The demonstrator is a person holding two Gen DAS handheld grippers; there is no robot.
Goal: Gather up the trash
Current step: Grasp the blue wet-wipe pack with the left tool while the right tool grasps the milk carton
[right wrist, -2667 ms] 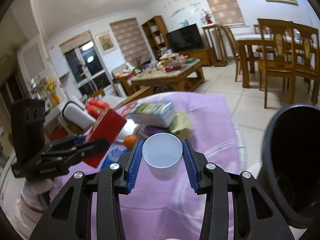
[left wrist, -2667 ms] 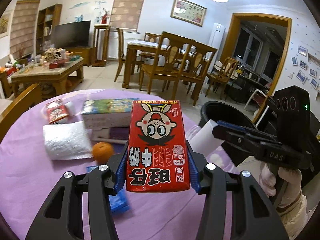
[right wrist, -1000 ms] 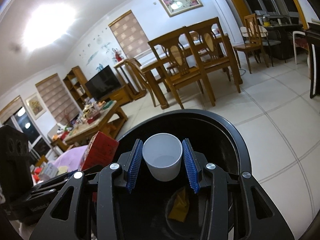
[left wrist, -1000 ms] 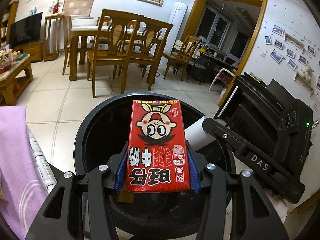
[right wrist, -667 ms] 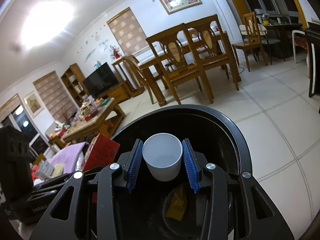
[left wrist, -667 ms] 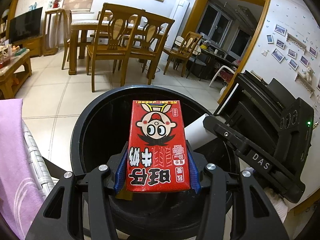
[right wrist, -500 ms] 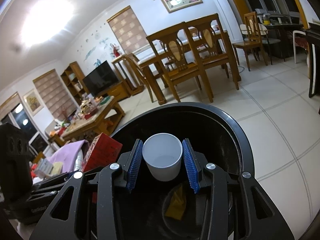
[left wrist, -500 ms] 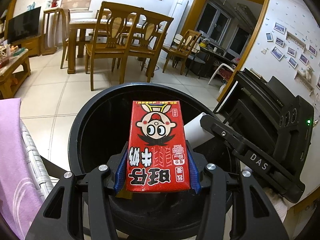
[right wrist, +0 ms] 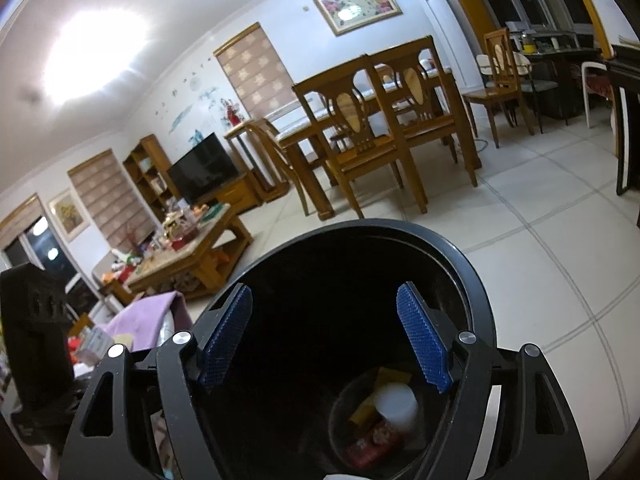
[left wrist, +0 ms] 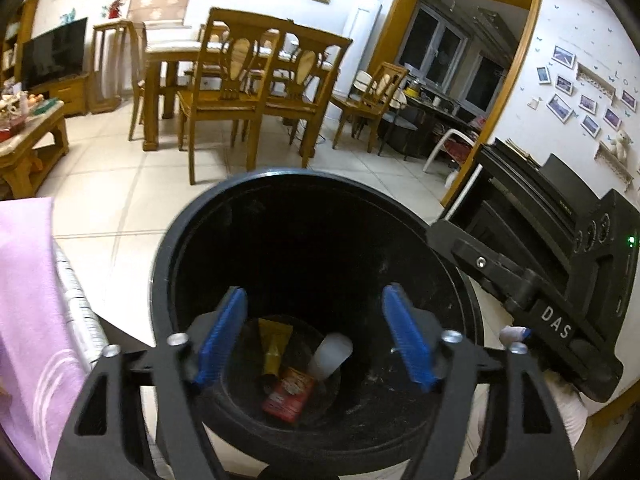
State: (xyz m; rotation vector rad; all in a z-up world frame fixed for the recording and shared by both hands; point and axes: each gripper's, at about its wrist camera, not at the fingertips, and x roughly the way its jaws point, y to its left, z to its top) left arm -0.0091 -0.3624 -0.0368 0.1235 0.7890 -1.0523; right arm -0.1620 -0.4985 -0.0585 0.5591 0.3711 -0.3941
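Observation:
Both grippers hang over a black round bin [left wrist: 256, 184] [right wrist: 460, 256]. My left gripper [left wrist: 314, 338] has its jaws opening, with nothing between the blue pads. My right gripper [right wrist: 324, 336] is also opening and holds nothing. At the bottom of the bin lie the red milk carton [left wrist: 288, 394] [right wrist: 366, 446], the white paper cup [left wrist: 330, 356] [right wrist: 396, 402] and a yellow wrapper [left wrist: 272, 346] [right wrist: 362, 410]. The right gripper's black body [left wrist: 560, 304] shows at the right edge of the left wrist view, held by a white-gloved hand [left wrist: 564, 404].
A purple tablecloth [left wrist: 28, 300] with a white fringe hangs at the left of the bin. Wooden dining chairs [left wrist: 236, 96] and a table stand on the tiled floor beyond. A black piano [left wrist: 540, 200] stands to the right, a low coffee table [right wrist: 192, 248] farther left.
Both grippers opened. The red carton dropped from the left one and the white cup from the right one into the bin, where they now lie at the bottom.

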